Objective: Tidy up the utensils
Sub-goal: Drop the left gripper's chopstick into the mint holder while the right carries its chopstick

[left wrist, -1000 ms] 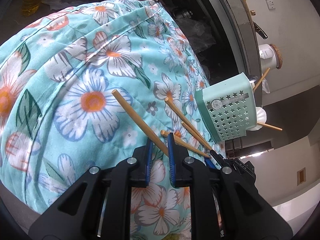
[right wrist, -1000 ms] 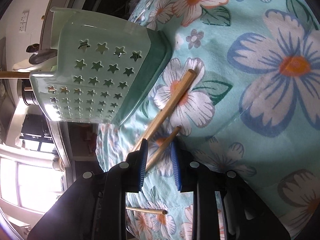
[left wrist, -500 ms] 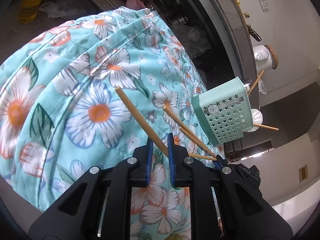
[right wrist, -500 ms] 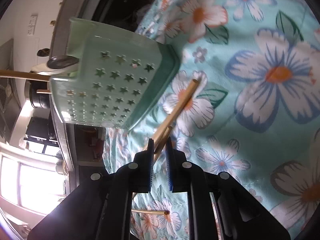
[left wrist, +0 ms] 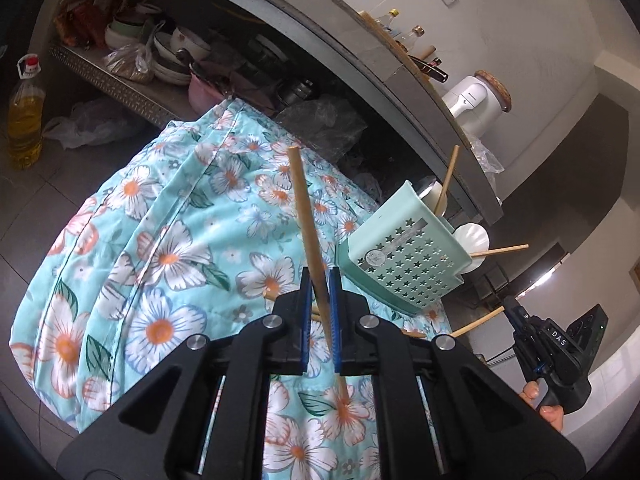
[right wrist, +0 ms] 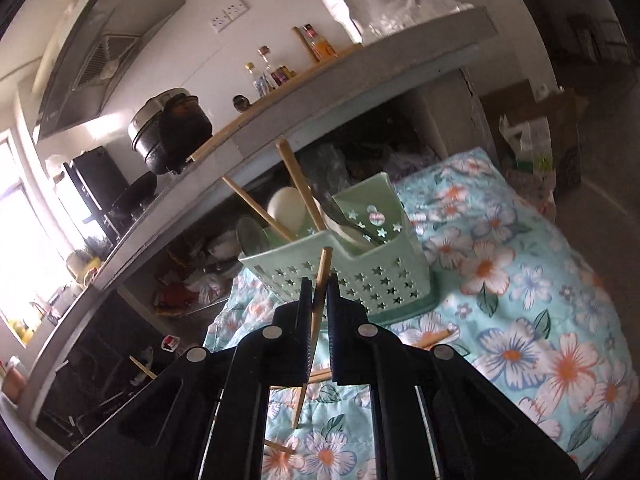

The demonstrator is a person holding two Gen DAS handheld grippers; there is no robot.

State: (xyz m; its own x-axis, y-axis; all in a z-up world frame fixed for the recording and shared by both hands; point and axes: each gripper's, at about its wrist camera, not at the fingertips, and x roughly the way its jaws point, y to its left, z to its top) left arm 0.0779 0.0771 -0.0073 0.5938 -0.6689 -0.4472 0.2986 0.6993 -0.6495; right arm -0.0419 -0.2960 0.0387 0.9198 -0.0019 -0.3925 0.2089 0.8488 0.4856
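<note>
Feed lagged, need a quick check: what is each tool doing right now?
Left tool: closed on a wooden chopstick, lifted off the floral cloth.
Right tool: closed on another chopstick, near the green utensil basket.

Utensil caddy [right wrist: 360,280] stands on the quilted cushion [left wrist: 160,248], near its far edge, just before the worktop [right wrist: 360,76]. In the caddy: chopsticks and spoons, leaning out of the top. Loose chopsticks [right wrist: 434,338] lie on the cushion in front of the caddy. Above the cushion, one chopstick [left wrist: 308,232] sits between the left gripper's [left wrist: 320,292] jaws, another chopstick [right wrist: 320,284] between the right gripper's [right wrist: 318,296] jaws. Under the worktop, a shelf [left wrist: 120,84] carries bowls. An oil bottle [left wrist: 25,116] stands on the floor left of the cushion. Bottles and a pot [right wrist: 172,128] stand on the worktop.
</note>
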